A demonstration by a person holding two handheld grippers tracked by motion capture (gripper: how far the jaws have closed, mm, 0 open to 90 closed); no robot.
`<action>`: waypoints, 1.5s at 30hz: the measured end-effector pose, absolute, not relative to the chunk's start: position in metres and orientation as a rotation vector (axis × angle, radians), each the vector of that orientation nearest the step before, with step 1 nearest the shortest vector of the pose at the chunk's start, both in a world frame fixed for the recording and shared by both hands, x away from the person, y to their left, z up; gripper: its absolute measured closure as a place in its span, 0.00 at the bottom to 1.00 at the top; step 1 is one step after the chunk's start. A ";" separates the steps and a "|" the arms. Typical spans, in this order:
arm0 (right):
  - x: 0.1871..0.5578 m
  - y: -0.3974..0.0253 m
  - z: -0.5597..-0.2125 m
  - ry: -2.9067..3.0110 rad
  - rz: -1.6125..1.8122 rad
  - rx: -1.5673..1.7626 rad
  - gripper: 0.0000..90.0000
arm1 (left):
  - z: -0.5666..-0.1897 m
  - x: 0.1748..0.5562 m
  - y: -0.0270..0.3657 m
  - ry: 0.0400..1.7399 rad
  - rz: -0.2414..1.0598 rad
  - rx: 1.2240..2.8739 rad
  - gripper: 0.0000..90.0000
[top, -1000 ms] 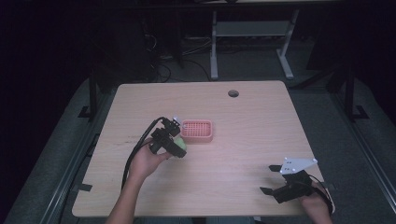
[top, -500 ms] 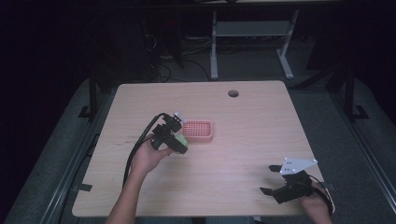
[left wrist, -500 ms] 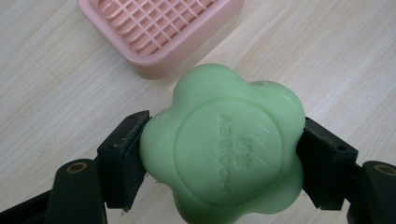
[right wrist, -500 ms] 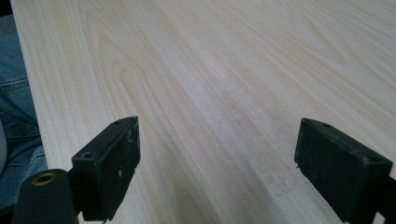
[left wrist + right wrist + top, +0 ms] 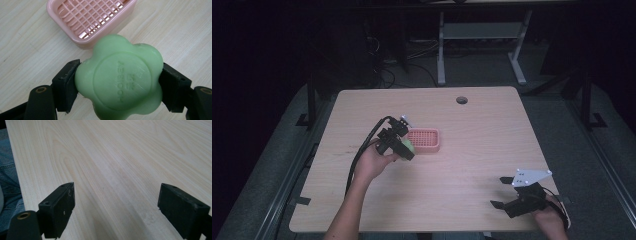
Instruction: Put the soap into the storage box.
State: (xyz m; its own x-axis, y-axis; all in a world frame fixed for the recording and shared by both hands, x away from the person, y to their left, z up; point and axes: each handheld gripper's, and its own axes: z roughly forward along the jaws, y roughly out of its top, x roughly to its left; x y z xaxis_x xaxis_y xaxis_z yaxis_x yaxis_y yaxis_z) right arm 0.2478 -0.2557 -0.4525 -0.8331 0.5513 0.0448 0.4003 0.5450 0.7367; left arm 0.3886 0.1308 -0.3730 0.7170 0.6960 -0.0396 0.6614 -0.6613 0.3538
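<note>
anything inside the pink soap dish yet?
No. The pink soap dish shows a bare grid floor; its near edge is hidden behind the green soap, which the left claw holds clamped above the table.

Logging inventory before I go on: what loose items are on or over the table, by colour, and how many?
Green soap: 1, held in the left gripper
Pink soap dish: 1, on the table
Total: 2

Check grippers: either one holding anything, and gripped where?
The left gripper holds the green flower-shaped soap, clamped by its two opposite side edges, just short of the pink soap dish. The right gripper is open over bare table, holding nothing.
</note>
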 end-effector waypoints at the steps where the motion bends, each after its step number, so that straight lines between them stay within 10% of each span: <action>1: 0.248 -0.256 -0.453 2.589 1.160 0.807 0.15 | -0.373 0.389 0.130 1.058 0.143 2.581 0.30; 45: 0.248 -0.258 -0.453 2.583 1.169 0.813 0.15 | -0.371 0.431 0.105 1.093 0.125 2.609 0.30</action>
